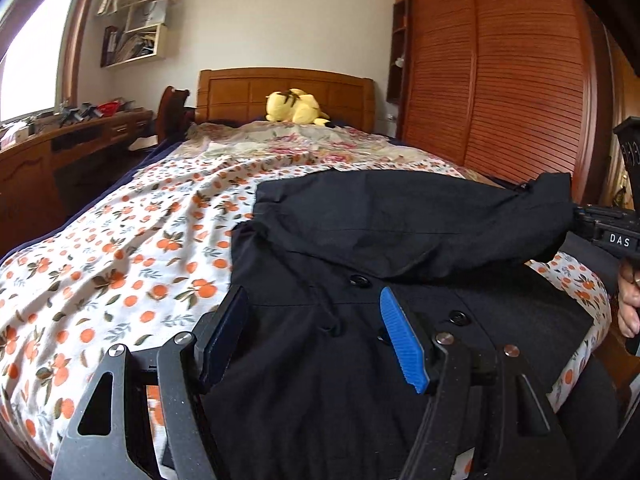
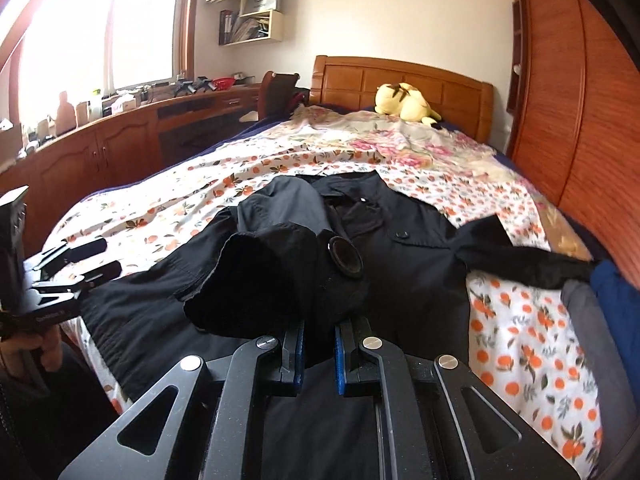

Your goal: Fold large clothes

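Observation:
A large black coat (image 1: 320, 360) lies buttoned side up on the orange-print bedsheet (image 1: 120, 240). My left gripper (image 1: 312, 296) hovers open just over its front, blue pads wide apart and nothing between them. One sleeve (image 1: 400, 220) is lifted and stretched across the coat toward the right gripper (image 1: 576, 216) at the frame's right edge. In the right wrist view the right gripper (image 2: 319, 328) is shut on black fabric of that sleeve, whose cuff (image 2: 280, 272) with a big button (image 2: 344, 258) bunches in front of the pads. The left gripper (image 2: 108, 258) shows at the far left.
A yellow plush toy (image 1: 296, 106) lies by the wooden headboard (image 1: 288, 88). A slatted wardrobe (image 1: 500, 80) lines the bed's right side, a cluttered desk (image 1: 60, 148) the left. Blue and grey clothes (image 2: 616, 300) sit at the bed's right edge. A person's hand (image 1: 628, 304) grips the right handle.

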`<state>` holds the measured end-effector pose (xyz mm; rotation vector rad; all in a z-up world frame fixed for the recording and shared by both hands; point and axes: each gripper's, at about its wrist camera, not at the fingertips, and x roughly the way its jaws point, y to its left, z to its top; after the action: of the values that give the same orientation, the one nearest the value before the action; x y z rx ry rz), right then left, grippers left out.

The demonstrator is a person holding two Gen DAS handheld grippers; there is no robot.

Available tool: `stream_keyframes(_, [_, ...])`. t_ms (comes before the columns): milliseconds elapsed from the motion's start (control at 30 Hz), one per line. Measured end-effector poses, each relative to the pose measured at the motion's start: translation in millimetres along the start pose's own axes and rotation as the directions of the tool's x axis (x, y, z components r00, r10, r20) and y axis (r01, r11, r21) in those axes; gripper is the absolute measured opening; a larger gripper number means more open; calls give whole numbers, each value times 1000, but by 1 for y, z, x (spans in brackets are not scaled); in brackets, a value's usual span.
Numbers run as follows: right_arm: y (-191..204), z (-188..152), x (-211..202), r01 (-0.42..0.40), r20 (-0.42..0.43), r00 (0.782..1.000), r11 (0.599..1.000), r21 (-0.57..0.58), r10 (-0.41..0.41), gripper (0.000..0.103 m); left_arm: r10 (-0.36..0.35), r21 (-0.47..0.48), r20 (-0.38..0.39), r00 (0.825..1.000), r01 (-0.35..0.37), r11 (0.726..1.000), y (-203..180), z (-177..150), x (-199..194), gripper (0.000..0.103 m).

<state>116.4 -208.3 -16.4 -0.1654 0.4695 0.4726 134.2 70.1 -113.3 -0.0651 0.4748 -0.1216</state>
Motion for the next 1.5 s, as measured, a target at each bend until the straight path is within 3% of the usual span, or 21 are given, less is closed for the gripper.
stream_keyframes(100, [-6,-6,-5,18,-20,1000,1000,14,-18,15,-13,17,-6,1000,13,1000,-8,-1,2,70])
stream_keyframes(333, [-22,-14,-6,140,-74,988,990,16,-138,45,-42,23,-26,999,42,999,-22,-3,6,70])
stream_keyframes(500, [-26,-14,-16,196,-72,978,980,32,-194,51,-49,37,-38,998,50,998,-32,-4,9,70])
stream_keyframes(800, [-22,-15,12,169,-110,980,986,13,-166,52,-54,44,-45,998,56,997,-38,-3,15,70])
stream_keyframes(1100, [-46,6,48,132,-141,982,991,12,-129,52,-55,54,-55,997,58,997,-42,-5,17,70])
stream_keyframes(1233, [-52,4,69,138,-190,972,990,-3,-136,52,-55,54,-56,997,58,997,-42,-5,19,70])
stream_keyframes(1500, [-64,-32,103,112,-333,938,993,31,-96,52,-54,58,-64,996,58,997,-44,-5,23,70])
